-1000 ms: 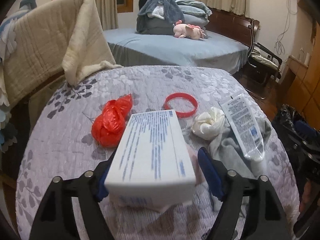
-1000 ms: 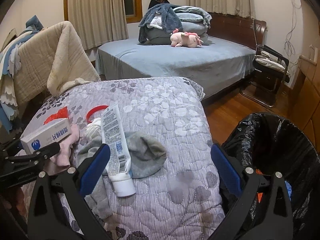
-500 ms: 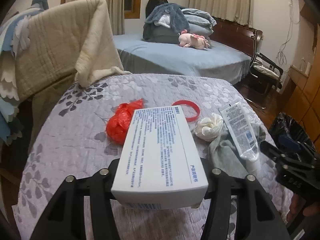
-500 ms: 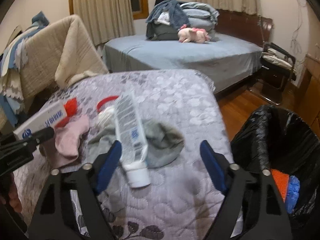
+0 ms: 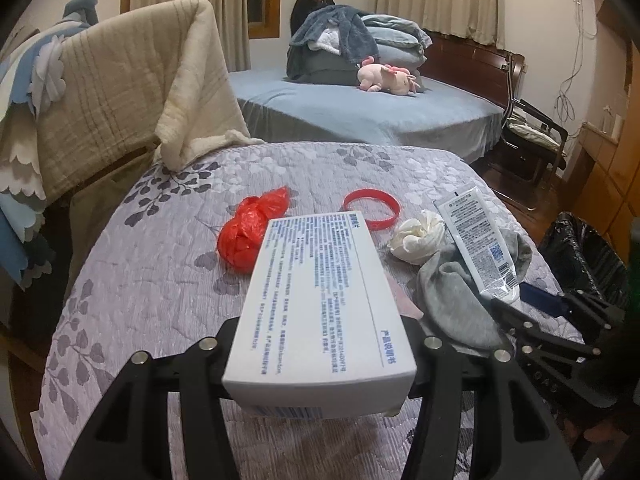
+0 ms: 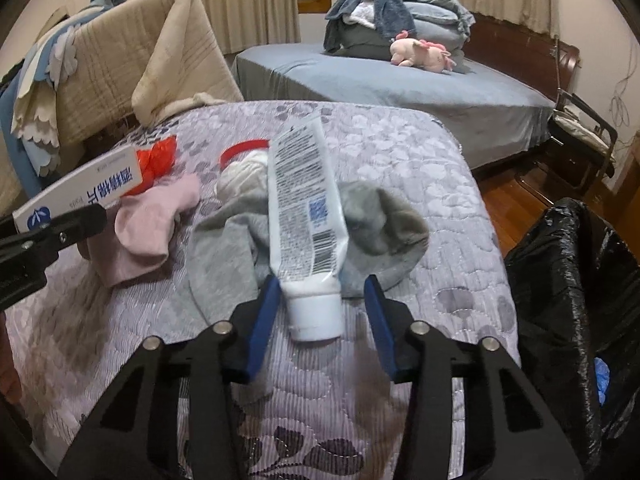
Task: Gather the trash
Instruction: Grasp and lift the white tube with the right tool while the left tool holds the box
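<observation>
While the left gripper [image 5: 320, 344] held the white carton [image 5: 320, 300] clamped between its jaws, lifted clear of the quilted bed cover [image 5: 160, 272], the right gripper [image 6: 322, 300] sat low over the cover with its blue pads [image 6: 262, 320] on either side of the white tube [image 6: 304, 208]. Its jaws had just been closing. The tube's cap lay between them, but a sliver of space showed on each side, so the pads were not yet pressing on it.

The tube lay lengthwise across a crumpled grey sock [image 6: 380, 224], cap end toward the gripper. A pink sock [image 6: 152, 220] was just beside the grey one, under the raised carton. Farther back on the cover were a red plastic bag [image 5: 252, 228], a red ring [image 5: 372, 208] and a wad of white tissue [image 5: 418, 236], the tissue touching the grey sock.

At the right edge of the bed stood a bin lined with a black bag [image 6: 572, 280], something blue showing inside.
</observation>
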The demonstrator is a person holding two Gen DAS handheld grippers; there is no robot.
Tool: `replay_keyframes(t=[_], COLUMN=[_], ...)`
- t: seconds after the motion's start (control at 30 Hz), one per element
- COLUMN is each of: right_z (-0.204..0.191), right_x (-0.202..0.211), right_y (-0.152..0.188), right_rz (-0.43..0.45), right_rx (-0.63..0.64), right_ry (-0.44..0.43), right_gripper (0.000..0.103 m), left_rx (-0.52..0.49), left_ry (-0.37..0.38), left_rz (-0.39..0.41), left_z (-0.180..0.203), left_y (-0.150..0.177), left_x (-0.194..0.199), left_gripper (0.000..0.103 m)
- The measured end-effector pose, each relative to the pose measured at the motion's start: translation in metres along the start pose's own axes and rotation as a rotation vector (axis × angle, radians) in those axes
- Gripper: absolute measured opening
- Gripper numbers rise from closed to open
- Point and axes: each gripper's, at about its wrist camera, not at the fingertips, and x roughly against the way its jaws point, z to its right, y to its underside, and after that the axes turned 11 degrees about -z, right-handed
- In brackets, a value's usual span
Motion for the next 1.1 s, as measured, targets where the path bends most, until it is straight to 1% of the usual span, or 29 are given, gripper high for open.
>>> replay_keyframes(t=[0.07,0.1,0.13,0.4,0.57,0.83,1.1], right_z=[-0.001,-0.002,-0.002,0.005,0.014,0.035,0.051], right_x=[-0.002,-0.003,-0.002,0.018,0.040,0.077,0.111], right_y=[-0.001,-0.001,-0.001,0.002,0.005,0.006,0.004], right_rz=[-0.009,-0.009,-0.007,0.033,0.064,0.122,0.185], right_rx=[0.003,0.003,0.004,-0.009,-0.024,-0.081,-0.112], right_ry=[-0.007,-0.010,-0.013,-0.038,-0.047,-0.024,-0.005], right_gripper=[0.039,0.031,0.029,0.029,0.029,0.029,0.029], left_rx=[-0.001,-0.002,-0.005,-0.012,-0.022,-0.031,-0.050], left_ry=[0.000,0.000,-0.002,-0.005,0.002,0.006,0.032], left_rz=[-0.002,-0.002,-0.003,0.009,0.015,0.042,0.098], left_z=[0.001,0.002,0.002,0.008,0.015,0.033,0.054], left_y=[-0.001,0.000,0.000,0.001,0.001,-0.004,-0.014], left_x=[-0.001,0.000,0.000,0.006,0.013,0.028,0.055], left_gripper=[0.055,0.055,0.055,0.055,0.055,0.055,0.055])
